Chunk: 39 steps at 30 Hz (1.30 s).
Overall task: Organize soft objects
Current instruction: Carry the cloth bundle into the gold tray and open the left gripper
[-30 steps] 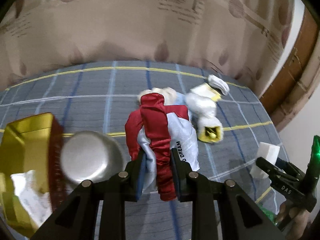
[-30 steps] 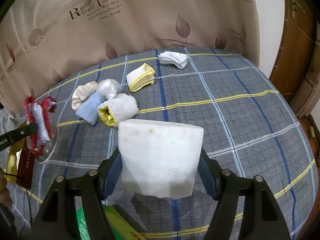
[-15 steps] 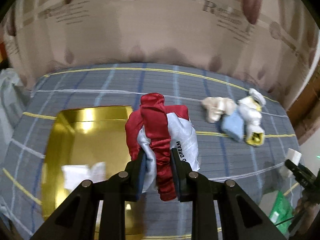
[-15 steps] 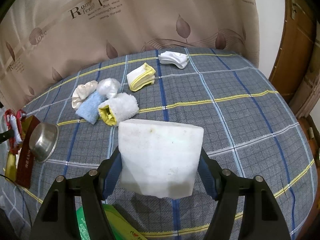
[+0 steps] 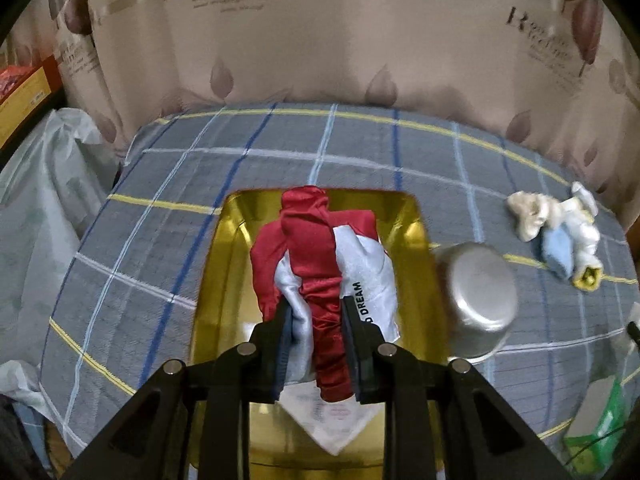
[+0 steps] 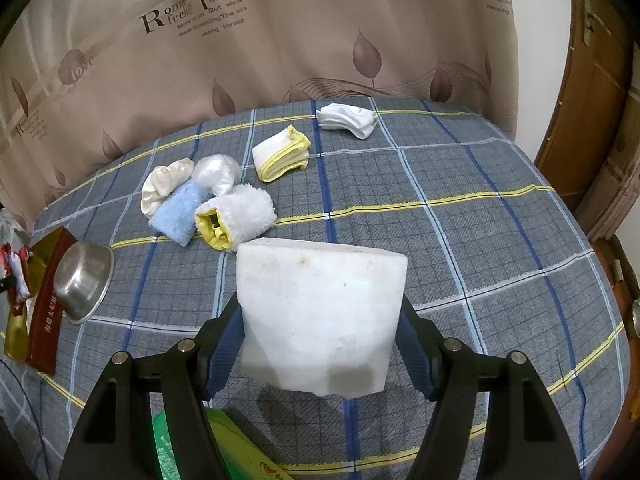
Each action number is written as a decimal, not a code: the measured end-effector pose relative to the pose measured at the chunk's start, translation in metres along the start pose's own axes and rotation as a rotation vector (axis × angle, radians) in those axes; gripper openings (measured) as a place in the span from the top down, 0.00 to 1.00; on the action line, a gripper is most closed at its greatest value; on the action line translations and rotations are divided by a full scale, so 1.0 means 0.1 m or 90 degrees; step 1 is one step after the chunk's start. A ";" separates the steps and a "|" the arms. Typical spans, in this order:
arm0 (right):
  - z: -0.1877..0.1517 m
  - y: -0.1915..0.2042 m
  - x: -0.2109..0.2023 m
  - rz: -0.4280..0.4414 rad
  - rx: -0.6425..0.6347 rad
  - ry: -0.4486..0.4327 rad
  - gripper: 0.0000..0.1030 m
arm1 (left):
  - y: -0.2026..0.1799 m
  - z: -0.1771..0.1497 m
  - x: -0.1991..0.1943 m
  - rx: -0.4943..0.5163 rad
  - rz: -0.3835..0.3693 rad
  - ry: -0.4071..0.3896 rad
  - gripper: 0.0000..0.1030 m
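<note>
My left gripper (image 5: 316, 344) is shut on a bundled red and white satin cloth (image 5: 320, 264), held over the open gold box (image 5: 420, 240). That cloth (image 6: 16, 268) also shows small at the far left of the right wrist view, above the gold box (image 6: 16, 332). My right gripper (image 6: 320, 340) is shut on a white foam block (image 6: 320, 316) above the checked blue-grey cloth. A heap of soft things lies further back: a cream scrunchie (image 6: 164, 188), a light blue towel (image 6: 178, 218), a white and yellow fluffy roll (image 6: 240, 216).
A steel bowl (image 5: 480, 300) leans against the gold box's right side. A folded yellow-edged cloth (image 6: 282, 154) and white socks (image 6: 348, 120) lie toward the back. A green packet (image 6: 192, 448) sits at the near edge. A leaf-print curtain (image 6: 320, 40) hangs behind; a plastic bag (image 5: 40, 200) is at left.
My left gripper carried the red and white cloth leftward, from beside the soft heap to over the gold box. The right gripper and its foam block stayed still.
</note>
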State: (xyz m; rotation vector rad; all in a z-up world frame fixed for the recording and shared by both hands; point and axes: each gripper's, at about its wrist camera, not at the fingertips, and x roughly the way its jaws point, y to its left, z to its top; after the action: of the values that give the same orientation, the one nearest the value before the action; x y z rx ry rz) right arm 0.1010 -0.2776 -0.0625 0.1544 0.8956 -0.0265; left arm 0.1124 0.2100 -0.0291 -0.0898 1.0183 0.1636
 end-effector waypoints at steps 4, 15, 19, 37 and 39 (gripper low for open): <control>0.00 0.00 0.01 -0.002 0.000 0.000 0.35 | 0.09 -0.06 0.13 -0.007 0.006 0.017 0.76; -0.01 0.01 0.01 -0.007 -0.006 -0.002 0.35 | 0.19 -0.03 0.19 -0.023 0.039 0.021 0.60; 0.00 0.01 0.01 -0.015 -0.014 -0.007 0.35 | 0.23 -0.02 0.12 -0.032 0.031 0.012 0.59; -0.02 0.78 -0.21 0.047 -0.090 -0.026 0.35 | 0.28 -0.37 -0.43 0.008 0.080 -0.078 0.59; -0.02 0.96 -0.22 0.067 -0.107 -0.019 0.35 | 0.31 -0.44 -0.48 0.007 0.072 -0.082 0.59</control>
State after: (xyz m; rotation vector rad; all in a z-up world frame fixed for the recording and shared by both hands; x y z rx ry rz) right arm 0.0942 -0.1828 -0.0351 0.0446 0.8543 0.1438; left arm 0.0453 0.2296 -0.0111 -0.0111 0.8964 0.2626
